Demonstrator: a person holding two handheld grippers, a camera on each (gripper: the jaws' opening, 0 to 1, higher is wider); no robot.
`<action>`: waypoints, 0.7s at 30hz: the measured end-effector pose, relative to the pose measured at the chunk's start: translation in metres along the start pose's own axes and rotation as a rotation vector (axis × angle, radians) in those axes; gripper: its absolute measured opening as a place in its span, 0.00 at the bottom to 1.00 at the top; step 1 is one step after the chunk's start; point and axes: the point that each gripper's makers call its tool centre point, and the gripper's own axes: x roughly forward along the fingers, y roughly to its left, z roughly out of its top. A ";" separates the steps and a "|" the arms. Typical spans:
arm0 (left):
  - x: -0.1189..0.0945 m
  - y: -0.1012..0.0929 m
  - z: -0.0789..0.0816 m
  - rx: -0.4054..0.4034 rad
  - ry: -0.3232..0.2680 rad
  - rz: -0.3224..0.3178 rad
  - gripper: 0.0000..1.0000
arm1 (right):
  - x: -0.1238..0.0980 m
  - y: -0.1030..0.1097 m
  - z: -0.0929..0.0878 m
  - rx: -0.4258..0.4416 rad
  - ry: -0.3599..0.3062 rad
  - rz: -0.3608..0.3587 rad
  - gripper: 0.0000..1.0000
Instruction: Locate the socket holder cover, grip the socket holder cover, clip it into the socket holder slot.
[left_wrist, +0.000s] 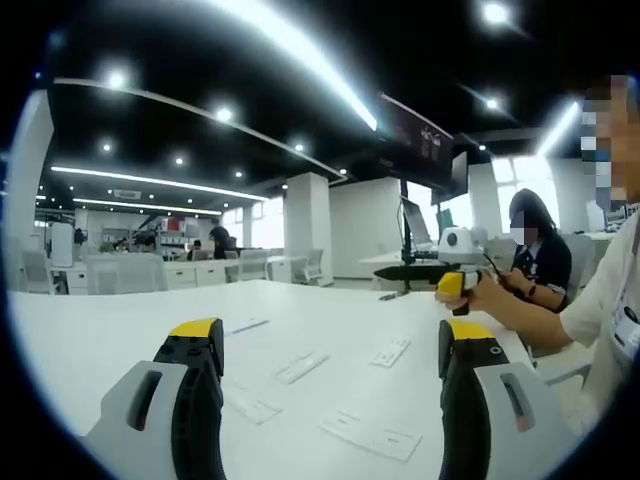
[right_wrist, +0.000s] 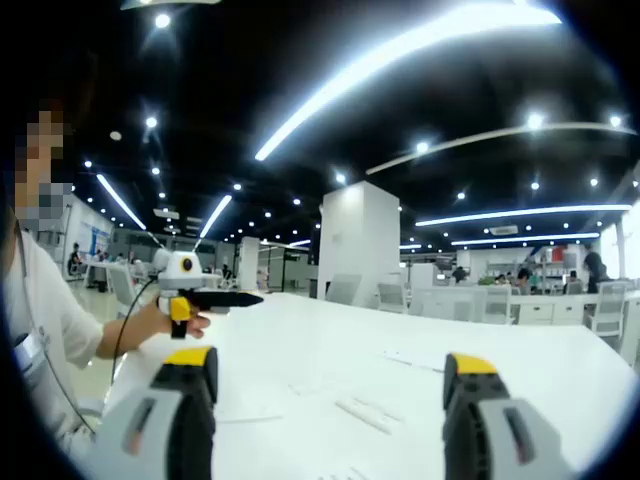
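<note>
Socket holder covers (left_wrist: 372, 433) flat on white table (left_wrist: 90, 340), both tongs (left_wrist: 330, 345) (right_wrist: 332, 375) agape, office ceiling lights (right_wrist: 400, 45).

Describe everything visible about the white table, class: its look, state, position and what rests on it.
The white table is a broad, smooth, matte-looking top running away beneath both open grippers. Several flat white pieces lie scattered on it, apart from each other, in the left gripper view; whether they are covers or holders cannot be told. Neither gripper touches it.
</note>
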 end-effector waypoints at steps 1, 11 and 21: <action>0.001 0.000 -0.002 -0.002 0.007 0.002 0.87 | 0.000 0.000 -0.001 -0.001 0.004 0.000 0.93; 0.002 -0.005 -0.005 -0.010 0.014 -0.034 0.88 | 0.002 -0.001 -0.007 -0.010 0.031 0.002 0.94; 0.003 -0.002 -0.008 -0.017 0.021 -0.026 0.90 | 0.004 0.001 -0.008 -0.015 0.033 0.013 0.95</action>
